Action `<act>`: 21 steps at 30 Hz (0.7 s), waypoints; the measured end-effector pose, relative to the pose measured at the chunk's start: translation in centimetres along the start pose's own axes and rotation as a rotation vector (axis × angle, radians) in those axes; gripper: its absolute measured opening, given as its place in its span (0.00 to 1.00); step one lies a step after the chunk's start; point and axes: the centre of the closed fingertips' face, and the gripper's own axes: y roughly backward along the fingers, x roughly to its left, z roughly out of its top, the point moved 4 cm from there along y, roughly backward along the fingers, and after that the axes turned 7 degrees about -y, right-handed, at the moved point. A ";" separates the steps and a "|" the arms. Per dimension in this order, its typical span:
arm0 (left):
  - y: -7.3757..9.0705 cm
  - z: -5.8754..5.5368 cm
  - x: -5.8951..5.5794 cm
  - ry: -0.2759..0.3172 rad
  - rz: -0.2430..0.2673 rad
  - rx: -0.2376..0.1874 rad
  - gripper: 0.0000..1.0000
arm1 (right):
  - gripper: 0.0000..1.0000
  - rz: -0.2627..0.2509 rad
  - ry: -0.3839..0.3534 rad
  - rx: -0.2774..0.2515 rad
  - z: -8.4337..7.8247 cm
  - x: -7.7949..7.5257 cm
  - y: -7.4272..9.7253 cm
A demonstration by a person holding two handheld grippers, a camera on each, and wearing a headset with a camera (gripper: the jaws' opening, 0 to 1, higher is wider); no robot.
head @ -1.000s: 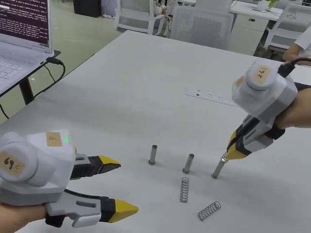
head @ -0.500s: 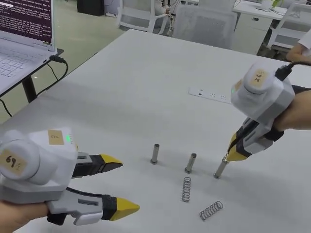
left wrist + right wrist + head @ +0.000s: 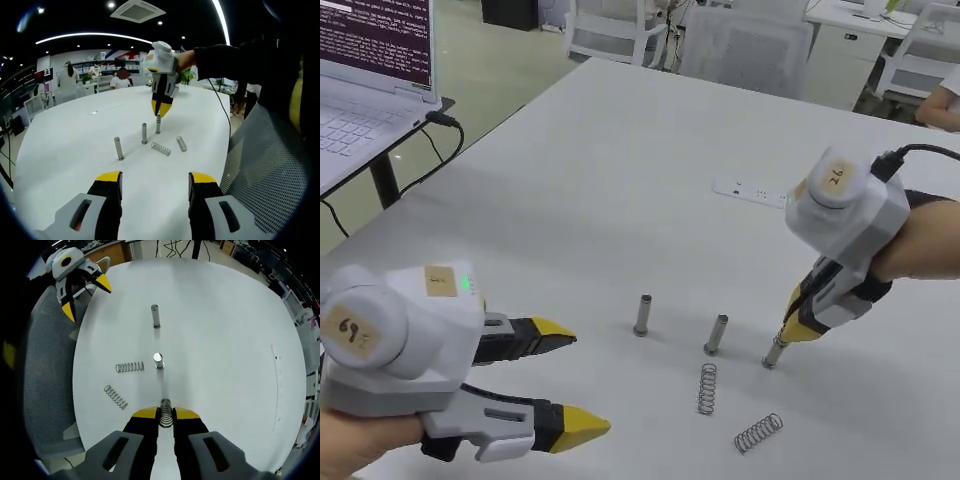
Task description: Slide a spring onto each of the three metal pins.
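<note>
1. My right gripper [image 3: 798,330] pinches a spring [image 3: 166,416] at the top of the rightmost pin [image 3: 775,352].
2. My left gripper [image 3: 575,382] hovers with its jaws spread, well apart from the pins.
3. The middle pin [image 3: 717,334] and left pin [image 3: 643,314] stand bare. Two loose springs [image 3: 707,388] [image 3: 758,432] lie nearer my edge of the bench [image 3: 620,180].
4. Beyond the pins the bench runs open toward its far edge.

Bright even overhead light, soft shadows on the table [image 3: 610,170], sharp focus, fisheye curving at gripper-view edges
</note>
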 end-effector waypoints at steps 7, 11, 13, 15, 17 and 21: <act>0.0 -0.1 0.0 -0.002 -0.001 0.002 0.48 | 0.08 0.006 0.000 0.021 -0.2 0.3 -1.2; 0.0 -0.1 0.0 -0.002 -0.001 0.004 0.48 | 0.08 0.008 -0.004 0.027 -0.3 0.2 -1.9; 0.0 -0.1 0.0 -0.002 -0.001 0.004 0.48 | 0.08 0.008 -0.005 0.028 -0.3 0.2 -2.1; 0.0 -0.1 0.0 -0.001 -0.001 0.005 0.48 | 0.08 0.007 -0.009 0.031 -0.3 0.2 -2.3; 0.0 -0.2 0.0 -0.002 -0.002 0.007 0.48 | 0.08 0.007 -0.010 0.032 -0.3 0.2 -2.6; 0.0 -0.1 0.0 -0.002 -0.003 0.007 0.47 | 0.08 0.003 -0.011 0.031 -0.2 0.2 -2.9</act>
